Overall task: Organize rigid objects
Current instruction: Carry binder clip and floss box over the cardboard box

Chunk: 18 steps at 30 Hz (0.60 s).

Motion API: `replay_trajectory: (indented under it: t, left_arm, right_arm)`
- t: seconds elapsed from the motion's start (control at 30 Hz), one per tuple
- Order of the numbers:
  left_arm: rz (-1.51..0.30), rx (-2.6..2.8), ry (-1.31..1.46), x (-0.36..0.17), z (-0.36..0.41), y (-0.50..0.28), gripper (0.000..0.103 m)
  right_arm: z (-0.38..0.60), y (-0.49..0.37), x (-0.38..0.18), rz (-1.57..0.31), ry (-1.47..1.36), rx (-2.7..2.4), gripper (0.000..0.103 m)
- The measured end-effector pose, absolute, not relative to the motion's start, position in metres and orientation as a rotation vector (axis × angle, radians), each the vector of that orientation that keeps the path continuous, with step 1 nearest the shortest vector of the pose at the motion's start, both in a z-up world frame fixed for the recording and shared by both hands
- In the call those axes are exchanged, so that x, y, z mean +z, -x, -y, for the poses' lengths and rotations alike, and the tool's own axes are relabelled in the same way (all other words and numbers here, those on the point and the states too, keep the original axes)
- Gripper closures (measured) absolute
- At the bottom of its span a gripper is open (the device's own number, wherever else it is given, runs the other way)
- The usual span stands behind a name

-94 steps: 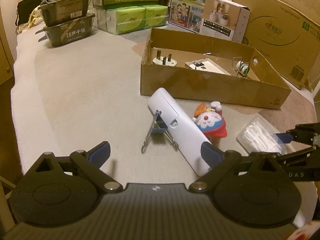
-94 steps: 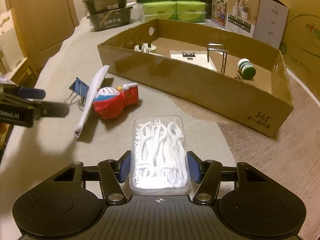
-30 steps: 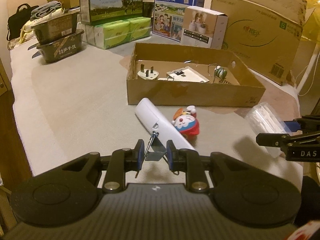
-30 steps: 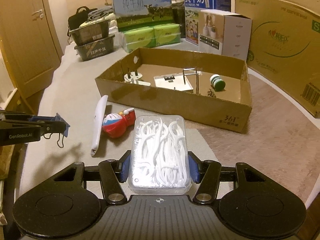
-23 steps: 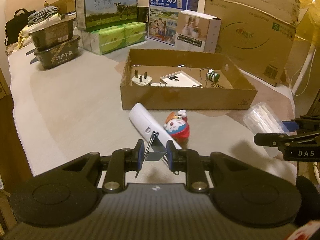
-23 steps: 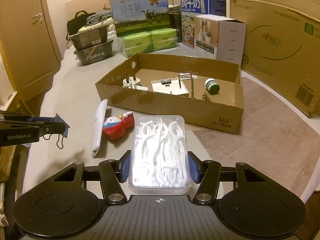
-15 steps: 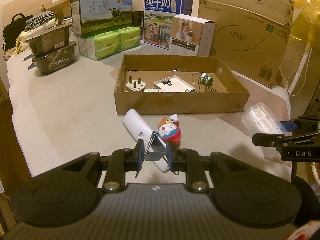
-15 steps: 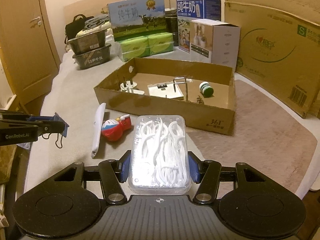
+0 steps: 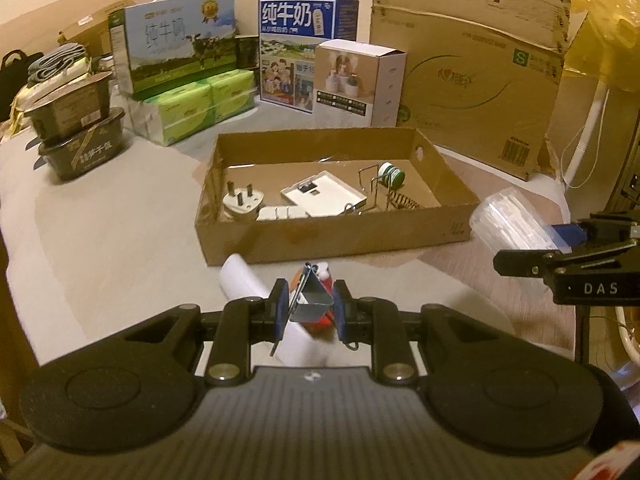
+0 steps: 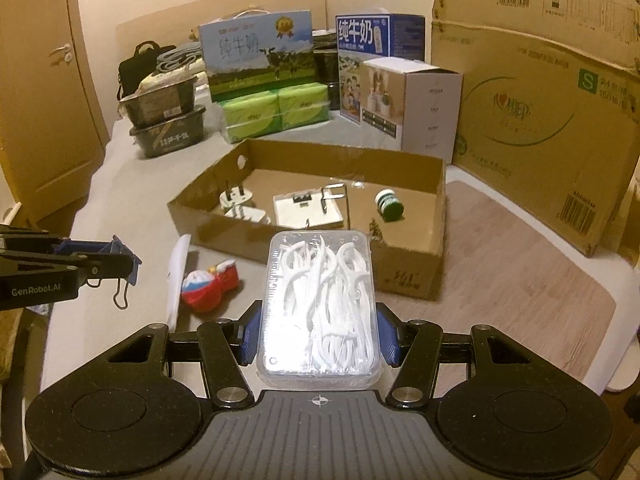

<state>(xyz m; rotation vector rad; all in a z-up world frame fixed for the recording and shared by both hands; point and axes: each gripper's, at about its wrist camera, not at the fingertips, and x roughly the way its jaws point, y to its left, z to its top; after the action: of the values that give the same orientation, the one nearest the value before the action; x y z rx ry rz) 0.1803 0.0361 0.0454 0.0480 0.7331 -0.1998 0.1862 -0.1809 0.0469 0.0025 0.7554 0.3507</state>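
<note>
The left tongs (image 9: 308,311) are clamped on a small blue metal binder clip (image 9: 311,303), whose wire handles stick up and hang down between the blue pads; the clip is held clear of the pale grey worktop (image 9: 120,240). Seen from the right wrist view, the same clip (image 10: 120,258) sits at the tip of the left tongs (image 10: 130,262), with one wire loop dangling below.

The right tongs (image 10: 319,338) grip a clear plastic box of white floss picks (image 10: 318,308) by its long sides, the box lying flat and pointing forward above the worktop (image 10: 132,184). From the left wrist view this box (image 9: 510,220) shows at the right, held out by the right tongs (image 9: 562,240).

Ahead of both stands a shallow open brown cardboard tray (image 10: 408,276). Inside it lie a white three-pin plug (image 10: 236,200) near the left end, a flat white rectangular panel (image 10: 308,210) in the middle with a bent wire piece (image 10: 334,196) standing on it, and a small green-capped white bottle (image 10: 389,205) on its side towards the right.

On the worktop just in front of the tray lie a long white plastic case (image 10: 178,276) and, beside it, a small red, white and blue toy figure (image 10: 208,284) (partly hidden behind the clip in the left wrist view).

At the back stand milk cartons (image 10: 260,56), green tissue packs (image 10: 276,114) and a large brown cardboard box (image 10: 540,120).
</note>
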Motion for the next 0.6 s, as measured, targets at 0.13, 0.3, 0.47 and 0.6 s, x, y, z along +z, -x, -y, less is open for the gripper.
replay_trajectory:
  t: [0.13, 0.3, 0.47, 0.6]
  left_arm:
    - [-0.726, -0.217, -0.06, 0.048, -0.029, -0.193, 0.082]
    - [-0.718, -0.234, -0.068, 0.051, -0.022, -0.207, 0.082]
    - [-0.712, -0.246, -0.078, 0.054, -0.019, -0.223, 0.082]
    - [-0.709, -0.252, -0.083, 0.056, -0.017, -0.237, 0.082]
  right_arm:
    - [0.185, -0.198, 0.051, -0.756, -0.02, 0.349, 0.047]
    - [0.187, -0.212, 0.055, -0.749, -0.01, 0.343, 0.047]
    - [0.188, -0.225, 0.057, -0.747, -0.001, 0.34, 0.047]
    - [0.189, -0.236, 0.057, -0.746, 0.007, 0.337, 0.047]
